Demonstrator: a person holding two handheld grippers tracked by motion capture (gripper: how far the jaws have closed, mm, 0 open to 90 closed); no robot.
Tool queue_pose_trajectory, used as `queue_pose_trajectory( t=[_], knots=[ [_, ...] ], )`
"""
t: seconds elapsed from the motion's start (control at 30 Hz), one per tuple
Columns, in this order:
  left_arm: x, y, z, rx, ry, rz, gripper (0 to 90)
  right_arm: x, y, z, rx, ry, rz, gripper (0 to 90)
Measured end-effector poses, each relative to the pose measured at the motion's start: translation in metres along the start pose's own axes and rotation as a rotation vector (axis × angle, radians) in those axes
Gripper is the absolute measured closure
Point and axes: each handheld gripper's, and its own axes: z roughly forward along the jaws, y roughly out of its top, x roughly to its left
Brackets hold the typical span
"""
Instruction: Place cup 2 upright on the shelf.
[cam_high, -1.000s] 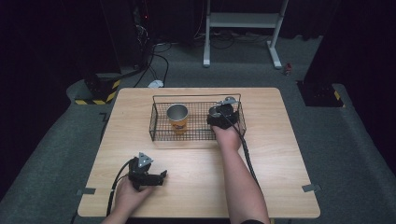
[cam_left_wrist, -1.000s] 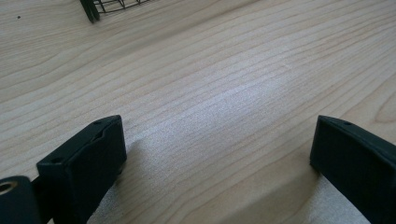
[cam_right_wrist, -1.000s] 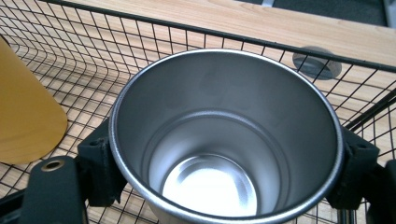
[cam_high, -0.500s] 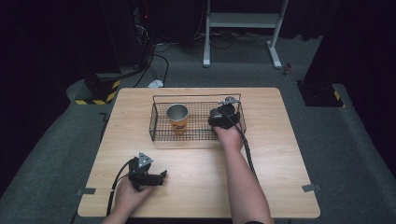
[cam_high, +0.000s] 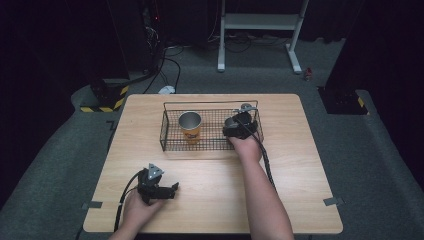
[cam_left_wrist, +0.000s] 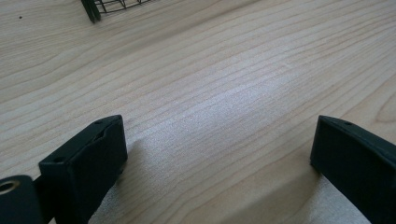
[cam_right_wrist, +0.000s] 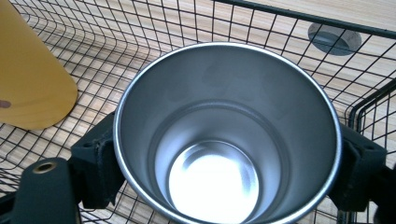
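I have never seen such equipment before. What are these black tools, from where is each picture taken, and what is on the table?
There is no machine here. A person holds a hand tool with two black jaws, called a gripper, in each hand.

The high view is taken from a camera above the table. The other two pictures come from small cameras that ride on the grippers and look along their jaws.

On the table stands a black wire basket. Inside it is a yellow cup with a metal inside.

The right gripper reaches into the basket, and its jaws sit on both sides of a steel cup, so it appears to hold it.

The left gripper rests near the front of the table, jaws open, with bare wood between them.
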Motion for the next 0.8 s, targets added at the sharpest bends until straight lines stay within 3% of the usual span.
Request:
queue_pose_trajectory(
  t=[0.6, 0.8],
  knots=[
    [-0.001, 0.0, 0.0, -0.003, 0.002, -0.005, 4.0, 0.005, 0.0, -0.003, -0.012, -0.011, -0.024, 8.2],
    [0.0, 0.0, 0.0, 0.001, 0.001, -0.001, 4.0, 0.006, 0.003, -0.013, -0.066, -0.021, -0.031, 7.6]
  ],
)
